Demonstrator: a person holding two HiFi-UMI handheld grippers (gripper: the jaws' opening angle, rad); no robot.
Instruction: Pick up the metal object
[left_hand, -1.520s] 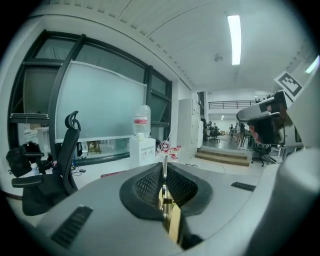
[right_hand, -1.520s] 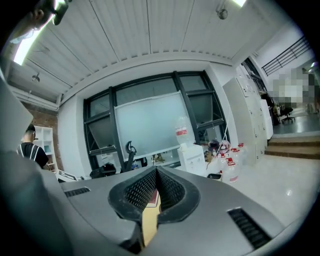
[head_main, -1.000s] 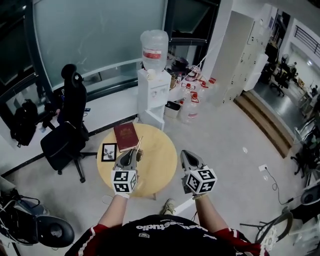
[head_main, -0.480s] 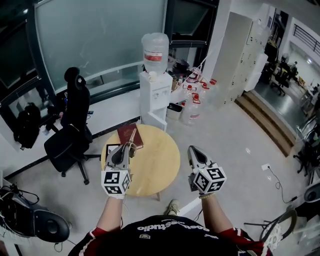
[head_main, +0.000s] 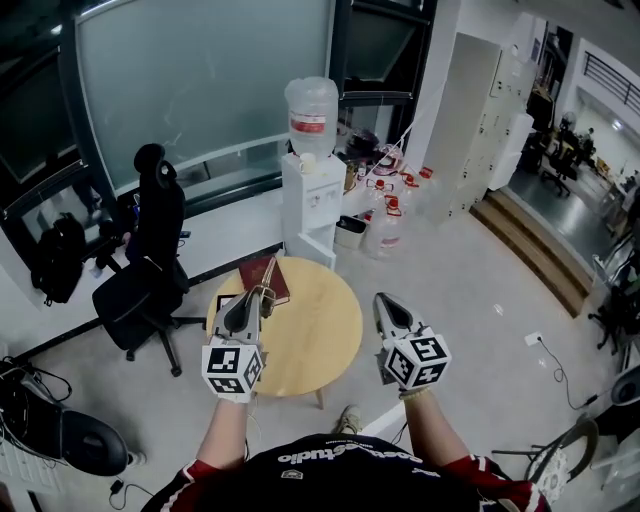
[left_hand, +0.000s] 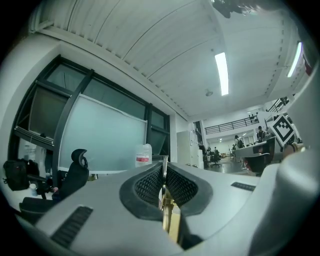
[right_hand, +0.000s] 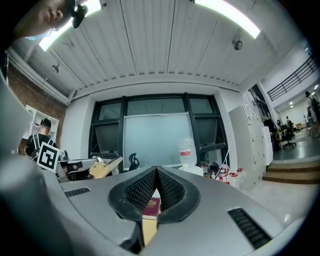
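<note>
Office floor (head_main: 450, 290), pale and glossy, spread around a round wooden worktop (head_main: 315, 340). A dark red book (head_main: 266, 277) lay at the worktop's far left edge. Behind it stood a white water dispenser (head_main: 309, 205) with a bottle on top, backed by a frosted glass wall (head_main: 200, 90). Several water jugs (head_main: 384, 228) sat on the floor just beside the dispenser. A black office chair (head_main: 148, 262) stood left of the worktop, with a black backpack (head_main: 57, 258) farther left. White lockers (head_main: 480, 120) lined the right side, near wooden steps (head_main: 528, 245).

The left gripper (head_main: 262, 297) hung over the worktop's left part, its jaws pinching the brass-coloured metal object (right_hand: 103, 167), which stuck out past the tips, clear of the wood. The right gripper (head_main: 385, 302) hovered at the worktop's right edge, jaws pressed together with nothing between them.
</note>
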